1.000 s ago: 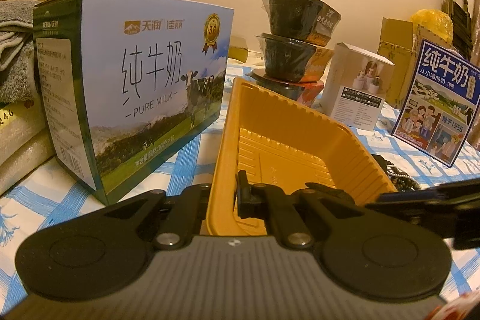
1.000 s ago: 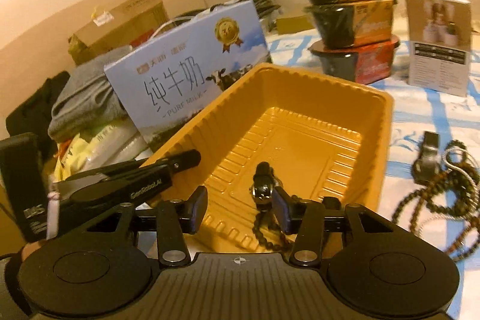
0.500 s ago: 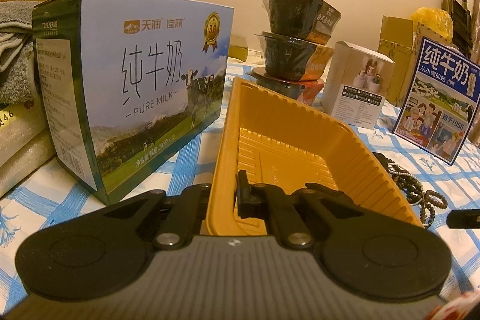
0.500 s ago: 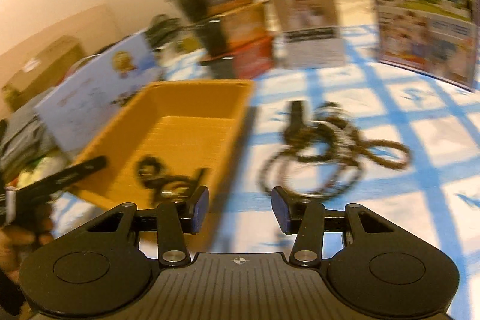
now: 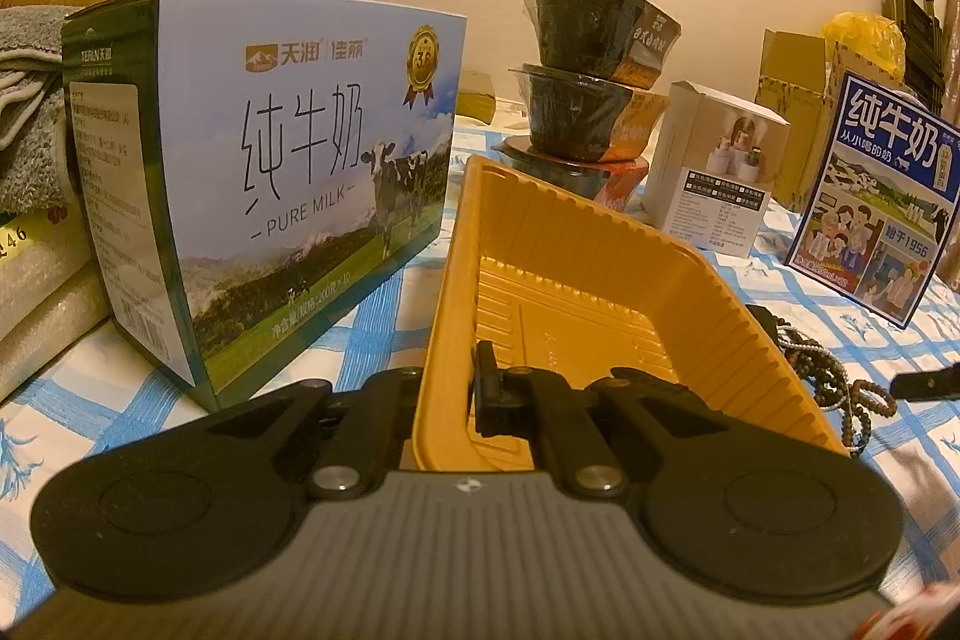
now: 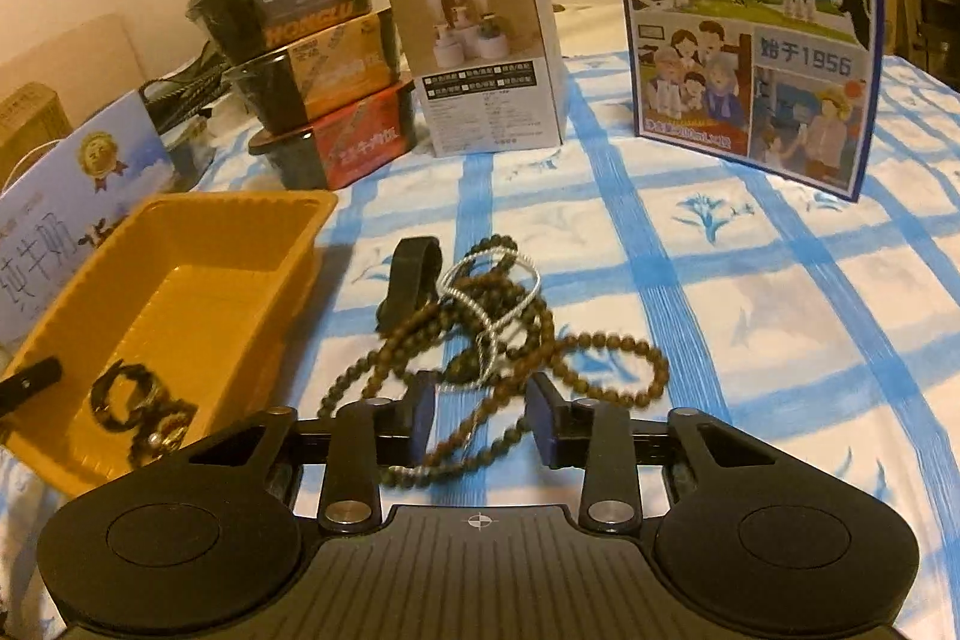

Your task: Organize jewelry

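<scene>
A yellow plastic tray (image 5: pixel 576 274) sits on the blue-checked cloth; it also shows in the right wrist view (image 6: pixel 180 292). My left gripper (image 5: pixel 447 394) is shut on the tray's near rim. A dark bracelet (image 6: pixel 141 412) lies inside the tray. A tangle of brown bead strands (image 6: pixel 510 340), a silver chain (image 6: pixel 486 292) and a black band (image 6: pixel 411 280) lie on the cloth right of the tray; the pile also shows in the left wrist view (image 5: pixel 834 376). My right gripper (image 6: pixel 480 424) is open and empty, low over the near edge of the bead pile.
A pure-milk carton (image 5: pixel 270 172) stands left of the tray. Stacked black food bowls (image 6: pixel 306 76), a small white box (image 6: pixel 486 58) and a blue milk box (image 6: pixel 750 16) stand behind. Boxes and towels are piled at far left (image 5: pixel 36 58).
My right gripper let the dark bracelet drop into the tray, then swung right and down to the bead pile. The left gripper has kept its hold on the tray rim.
</scene>
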Demonstrator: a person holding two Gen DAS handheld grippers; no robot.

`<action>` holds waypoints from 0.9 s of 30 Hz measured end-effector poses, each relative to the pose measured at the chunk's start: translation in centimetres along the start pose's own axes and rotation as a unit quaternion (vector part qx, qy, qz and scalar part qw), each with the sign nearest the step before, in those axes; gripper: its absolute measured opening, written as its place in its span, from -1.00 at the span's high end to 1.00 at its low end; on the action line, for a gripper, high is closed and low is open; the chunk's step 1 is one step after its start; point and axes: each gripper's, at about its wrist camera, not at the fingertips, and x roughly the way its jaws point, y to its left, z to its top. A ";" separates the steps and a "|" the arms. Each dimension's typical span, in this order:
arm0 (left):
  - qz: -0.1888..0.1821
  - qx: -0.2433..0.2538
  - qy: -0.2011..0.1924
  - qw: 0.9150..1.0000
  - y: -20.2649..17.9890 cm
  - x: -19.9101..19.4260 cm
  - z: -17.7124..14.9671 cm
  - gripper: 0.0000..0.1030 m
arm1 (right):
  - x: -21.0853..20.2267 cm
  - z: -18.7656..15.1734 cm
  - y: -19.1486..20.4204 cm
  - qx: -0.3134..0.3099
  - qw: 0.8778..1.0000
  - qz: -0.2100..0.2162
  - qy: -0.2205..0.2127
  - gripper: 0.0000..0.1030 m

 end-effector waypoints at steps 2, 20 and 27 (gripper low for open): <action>0.000 0.001 -0.001 1.000 0.0 0.0 0.0 0.91 | 0.7 0.5 -0.4 0.014 1.000 0.003 0.000 0.41; 0.001 0.004 -0.002 1.000 0.0 0.1 0.4 0.92 | 7.3 3.8 -4.6 0.184 0.982 0.030 0.037 0.61; 0.001 0.005 -0.003 1.000 0.0 0.1 0.4 0.92 | 7.8 4.3 -4.7 0.184 0.982 0.026 0.041 0.98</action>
